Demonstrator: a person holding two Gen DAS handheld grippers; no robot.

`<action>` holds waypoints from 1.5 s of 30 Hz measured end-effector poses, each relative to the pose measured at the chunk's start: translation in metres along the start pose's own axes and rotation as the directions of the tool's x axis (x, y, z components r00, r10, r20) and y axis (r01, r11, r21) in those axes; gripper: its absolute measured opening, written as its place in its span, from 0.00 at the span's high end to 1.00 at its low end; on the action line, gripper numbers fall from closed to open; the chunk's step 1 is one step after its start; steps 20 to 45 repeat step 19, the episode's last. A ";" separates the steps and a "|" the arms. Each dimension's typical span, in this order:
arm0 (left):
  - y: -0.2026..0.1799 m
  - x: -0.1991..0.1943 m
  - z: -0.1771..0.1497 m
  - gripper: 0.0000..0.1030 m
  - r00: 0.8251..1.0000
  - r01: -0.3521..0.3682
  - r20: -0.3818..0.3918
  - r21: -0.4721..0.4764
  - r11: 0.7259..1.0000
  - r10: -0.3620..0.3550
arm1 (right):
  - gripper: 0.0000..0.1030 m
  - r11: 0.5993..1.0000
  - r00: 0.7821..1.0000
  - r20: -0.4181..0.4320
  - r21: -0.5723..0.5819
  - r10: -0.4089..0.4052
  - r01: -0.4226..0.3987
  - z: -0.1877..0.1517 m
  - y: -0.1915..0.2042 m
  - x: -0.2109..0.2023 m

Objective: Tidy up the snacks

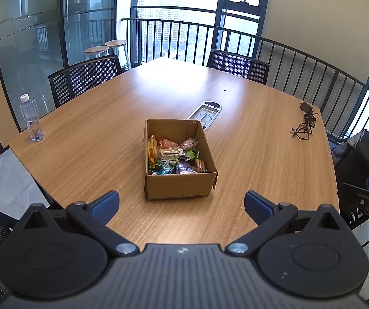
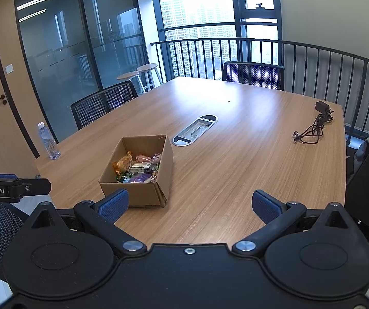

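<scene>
Both grippers, left (image 1: 181,202) and right (image 2: 189,203), are hovering spread and empty short of the box (image 1: 180,184); its snacks (image 1: 175,158) (light, crinkly, likely slippery) probably want pinching mid-packet.

Each hand-held gripper is matte black plastic with two round housings, silver pivot screws and blue rubber finger pads (image 1: 105,203). The left hand-held gripper (image 1: 181,206) has a ribbed grey centre; white lettering, seemingly "enRobot.AI", runs along its side. The right hand-held gripper (image 2: 190,204) looks alike.
</scene>
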State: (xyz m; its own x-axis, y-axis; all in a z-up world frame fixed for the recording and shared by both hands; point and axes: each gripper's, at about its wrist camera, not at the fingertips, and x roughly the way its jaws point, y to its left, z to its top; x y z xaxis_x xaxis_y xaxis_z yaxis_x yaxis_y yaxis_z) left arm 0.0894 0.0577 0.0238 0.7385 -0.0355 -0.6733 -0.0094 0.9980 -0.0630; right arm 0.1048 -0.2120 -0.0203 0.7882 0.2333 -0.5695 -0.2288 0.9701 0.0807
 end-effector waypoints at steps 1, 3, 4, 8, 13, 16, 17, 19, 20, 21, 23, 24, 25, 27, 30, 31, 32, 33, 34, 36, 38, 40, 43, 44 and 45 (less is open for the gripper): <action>0.000 0.000 0.000 0.00 1.000 0.000 0.000 -0.001 1.000 0.000 | 0.00 1.000 1.000 0.000 -0.001 0.000 0.000 0.000 0.000 0.000; 0.000 0.000 0.000 0.00 1.000 -0.001 0.000 -0.001 1.000 0.001 | 0.00 1.000 1.000 -0.001 0.001 0.000 0.000 0.000 0.000 0.000; 0.000 0.000 0.000 0.00 1.000 0.000 0.000 0.000 1.000 0.000 | 0.00 1.000 1.000 -0.002 0.001 -0.001 0.001 -0.001 0.000 0.000; 0.001 0.000 0.000 0.00 1.000 0.000 0.000 -0.002 1.000 0.000 | 0.00 1.000 1.000 -0.004 0.000 -0.001 0.001 -0.001 0.000 0.000; 0.001 -0.001 -0.001 0.00 1.000 -0.011 0.006 -0.003 1.000 0.011 | 0.00 1.000 1.000 -0.005 0.000 -0.001 0.001 -0.001 0.000 0.001; 0.002 0.002 -0.002 0.00 1.000 -0.012 0.001 -0.005 1.000 0.012 | 0.00 1.000 1.000 -0.004 0.003 -0.002 0.002 -0.001 0.000 0.001; 0.002 0.003 -0.002 0.00 1.000 -0.012 -0.003 -0.004 1.000 0.012 | 0.00 1.000 1.000 -0.006 0.006 -0.001 0.001 -0.002 0.000 0.002; 0.002 0.007 -0.004 0.00 1.000 -0.012 -0.015 -0.001 1.000 0.012 | 0.00 1.000 1.000 -0.015 0.010 0.002 -0.002 -0.004 0.001 0.005; 0.002 0.007 -0.004 0.00 1.000 -0.012 -0.015 -0.001 1.000 0.012 | 0.00 1.000 1.000 -0.015 0.010 0.002 -0.002 -0.004 0.001 0.005; 0.002 0.007 -0.004 0.00 1.000 -0.012 -0.015 -0.001 1.000 0.012 | 0.00 1.000 1.000 -0.015 0.010 0.002 -0.002 -0.004 0.001 0.005; 0.002 0.007 -0.004 0.00 1.000 -0.012 -0.015 -0.001 1.000 0.012 | 0.00 1.000 1.000 -0.015 0.010 0.002 -0.002 -0.004 0.001 0.005; 0.002 0.007 -0.004 0.00 1.000 -0.012 -0.015 -0.001 1.000 0.012 | 0.00 1.000 1.000 -0.015 0.010 0.002 -0.002 -0.004 0.001 0.005; 0.002 0.007 -0.004 0.00 1.000 -0.012 -0.015 -0.001 1.000 0.012 | 0.00 1.000 1.000 -0.015 0.010 0.002 -0.002 -0.004 0.001 0.005; 0.002 0.007 -0.004 0.00 1.000 -0.012 -0.015 -0.001 1.000 0.012 | 0.00 1.000 1.000 -0.015 0.010 0.002 -0.002 -0.004 0.001 0.005; 0.002 0.007 -0.004 0.00 1.000 -0.012 -0.015 -0.001 1.000 0.012 | 0.00 1.000 1.000 -0.015 0.010 0.002 -0.002 -0.004 0.001 0.005; 0.002 0.007 -0.004 0.00 1.000 -0.012 -0.015 -0.001 1.000 0.012 | 0.00 1.000 1.000 -0.015 0.010 0.002 -0.002 -0.004 0.001 0.005; 0.002 0.007 -0.004 0.00 1.000 -0.012 -0.015 -0.001 1.000 0.012 | 0.00 1.000 1.000 -0.015 0.010 0.002 -0.002 -0.004 0.001 0.005; 0.002 0.007 -0.004 0.00 1.000 -0.012 -0.015 -0.001 1.000 0.012 | 0.00 1.000 1.000 -0.015 0.010 0.002 -0.002 -0.004 0.001 0.005; 0.002 0.007 -0.004 0.00 1.000 -0.012 -0.015 -0.001 1.000 0.012 | 0.00 1.000 1.000 -0.015 0.010 0.002 -0.002 -0.004 0.001 0.005; 0.002 0.007 -0.004 0.00 1.000 -0.012 -0.015 -0.001 1.000 0.012 | 0.00 1.000 1.000 -0.015 0.010 0.002 -0.002 -0.004 0.001 0.005; 0.002 0.007 -0.004 0.00 1.000 -0.012 -0.015 -0.001 1.000 0.012 | 0.00 1.000 1.000 -0.015 0.010 0.002 -0.002 -0.004 0.001 0.005; 0.002 0.007 -0.004 0.00 1.000 -0.012 -0.015 -0.001 1.000 0.012 | 0.00 1.000 1.000 -0.015 0.010 0.002 -0.002 -0.004 0.001 0.005; 0.002 0.007 -0.004 0.00 1.000 -0.012 -0.015 -0.001 1.000 0.012 | 0.00 1.000 1.000 -0.015 0.010 0.002 -0.002 -0.004 0.001 0.005; 0.002 0.007 -0.004 0.00 1.000 -0.012 -0.015 -0.001 1.000 0.012 | 0.00 1.000 1.000 -0.015 0.010 0.002 -0.002 -0.004 0.001 0.005; 0.002 0.007 -0.004 0.00 1.000 -0.012 -0.015 -0.001 1.000 0.012 | 0.00 1.000 1.000 -0.015 0.010 0.002 -0.002 -0.004 0.001 0.005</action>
